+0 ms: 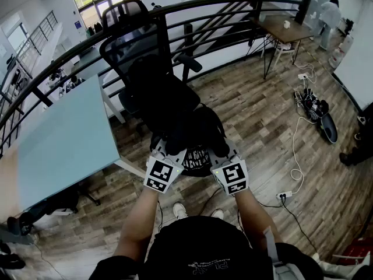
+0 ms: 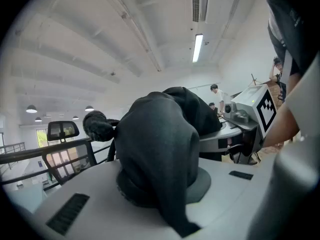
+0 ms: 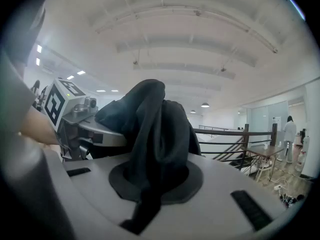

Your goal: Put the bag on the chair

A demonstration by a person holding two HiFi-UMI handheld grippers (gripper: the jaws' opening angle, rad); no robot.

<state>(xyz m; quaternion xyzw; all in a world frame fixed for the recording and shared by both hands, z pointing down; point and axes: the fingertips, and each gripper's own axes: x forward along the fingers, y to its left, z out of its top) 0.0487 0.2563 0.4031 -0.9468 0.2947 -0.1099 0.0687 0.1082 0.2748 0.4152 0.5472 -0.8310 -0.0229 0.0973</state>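
A black bag (image 1: 195, 137) hangs between my two grippers, just in front of the black office chair (image 1: 152, 92). My left gripper (image 1: 169, 154) is shut on a fold of the bag's dark fabric (image 2: 160, 149), which fills the left gripper view. My right gripper (image 1: 224, 155) is shut on another fold of the bag (image 3: 155, 134), seen close up in the right gripper view. The two grippers sit side by side, near level, with the bag bulging over the chair's front edge. The chair's seat is mostly hidden by the bag.
A pale blue table (image 1: 64, 144) stands to the left of the chair. A curved black railing (image 1: 192, 16) runs behind it. Cables and a power strip (image 1: 284, 195) lie on the wooden floor at right. A person (image 1: 329, 13) stands far back right by a small table (image 1: 285, 31).
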